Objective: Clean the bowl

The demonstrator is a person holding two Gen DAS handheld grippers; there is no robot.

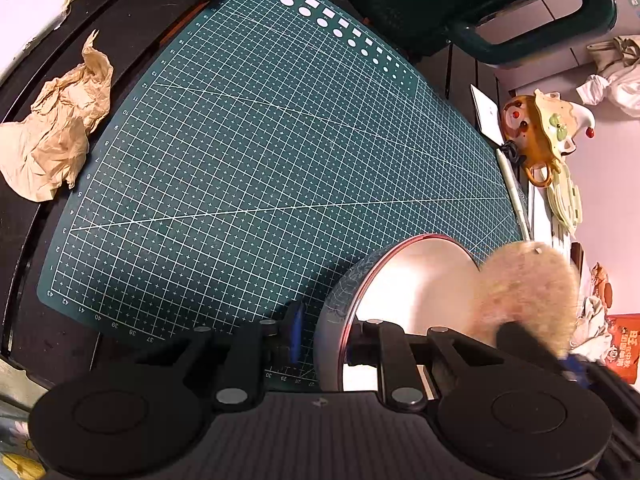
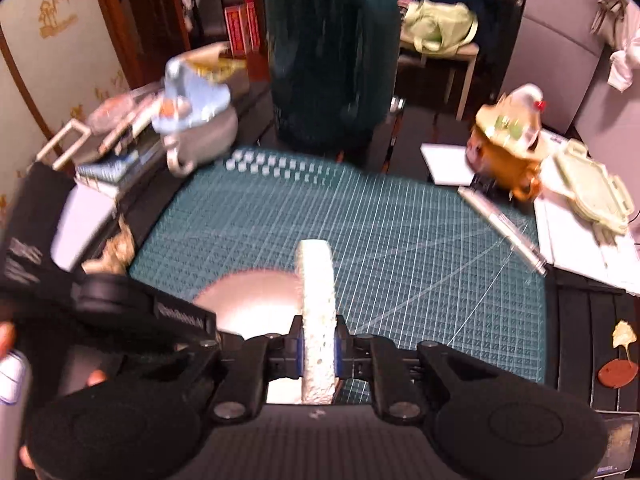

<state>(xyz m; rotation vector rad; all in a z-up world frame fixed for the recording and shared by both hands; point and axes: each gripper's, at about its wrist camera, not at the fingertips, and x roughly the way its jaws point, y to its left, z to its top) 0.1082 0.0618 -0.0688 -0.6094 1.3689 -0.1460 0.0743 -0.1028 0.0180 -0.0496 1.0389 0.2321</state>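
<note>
White inside, one bowl point(image 1: 404, 292) is tilting at the near right edge of the green cutting mat point(image 1: 256, 152), the left gripper point(image 1: 324, 340) clenching its rim. The right gripper point(image 2: 318, 354) is squeezing one sponge point(image 2: 316, 320) beside it. Most of the mat is lying open; one crumpled paper point(image 1: 56, 128) is sitting off its left edge.

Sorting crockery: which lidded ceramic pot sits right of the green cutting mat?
The orange-brown pot with the cream lid; the grey pot with the blue lid stands left.
</note>
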